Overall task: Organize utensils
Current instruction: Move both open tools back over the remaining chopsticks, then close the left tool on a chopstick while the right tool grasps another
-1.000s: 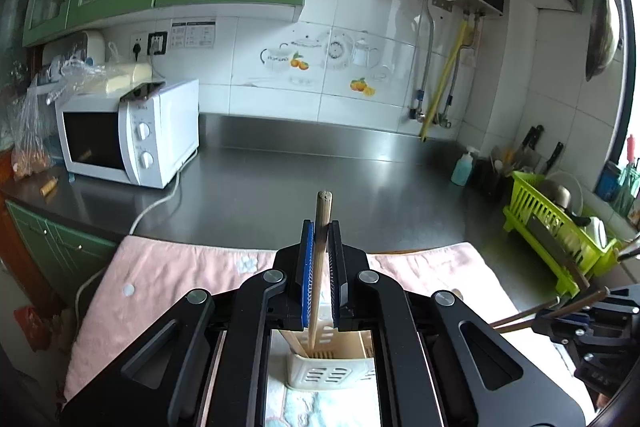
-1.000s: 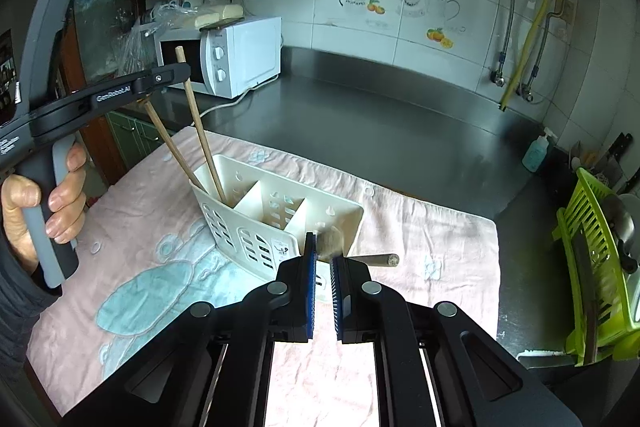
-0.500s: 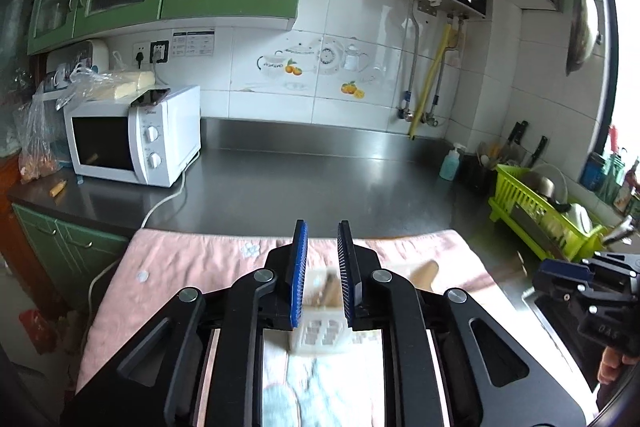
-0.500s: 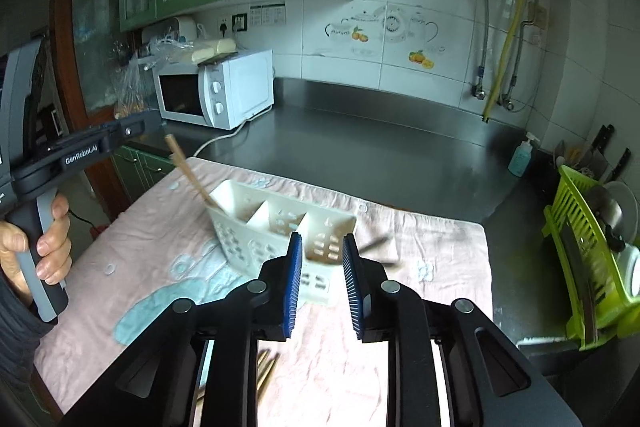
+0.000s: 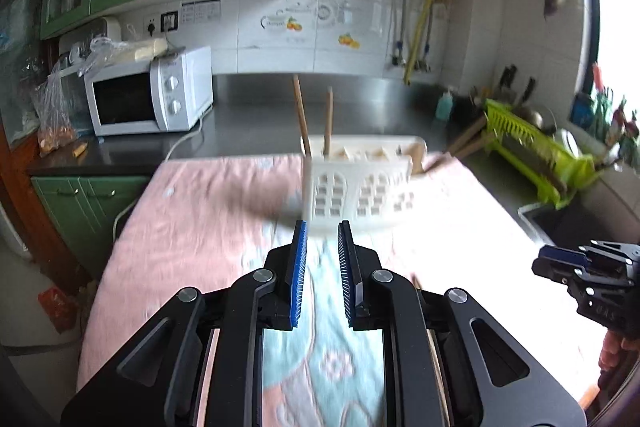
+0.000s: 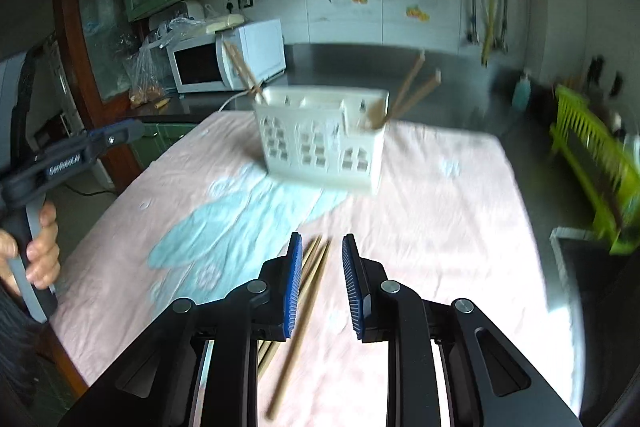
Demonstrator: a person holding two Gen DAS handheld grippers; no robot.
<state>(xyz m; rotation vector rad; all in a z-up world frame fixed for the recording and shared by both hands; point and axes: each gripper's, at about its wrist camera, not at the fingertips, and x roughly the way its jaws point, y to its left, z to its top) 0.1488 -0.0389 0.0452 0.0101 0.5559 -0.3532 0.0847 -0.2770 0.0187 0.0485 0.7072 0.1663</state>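
Observation:
A white slotted utensil caddy (image 5: 356,187) (image 6: 320,143) stands on the pink cloth (image 5: 192,227) (image 6: 440,211). Two wooden chopsticks (image 5: 328,119) (image 6: 240,67) lean in its left end compartment. Another pair (image 6: 416,87) leans out of the right end. My left gripper (image 5: 322,229) hangs short of the caddy, slightly open, nothing between its fingers; it also appears as my left gripper (image 6: 128,131) in a hand. My right gripper (image 6: 322,241) is slightly open above loose chopsticks (image 6: 312,279) lying on the cloth, its pads clear of them. It shows as my right gripper (image 5: 540,263) low at the right.
A white microwave (image 5: 148,95) (image 6: 224,55) sits at the back left of the steel counter (image 5: 360,99). A green dish rack (image 5: 532,155) (image 6: 592,155) and a sink (image 6: 580,267) lie to the right. A blue soap bottle (image 5: 444,105) stands by the rack.
Both grippers let go of their chopsticks, opened a little, and drew back and down from the caddy. The chopsticks now stand in the caddy's end compartments.

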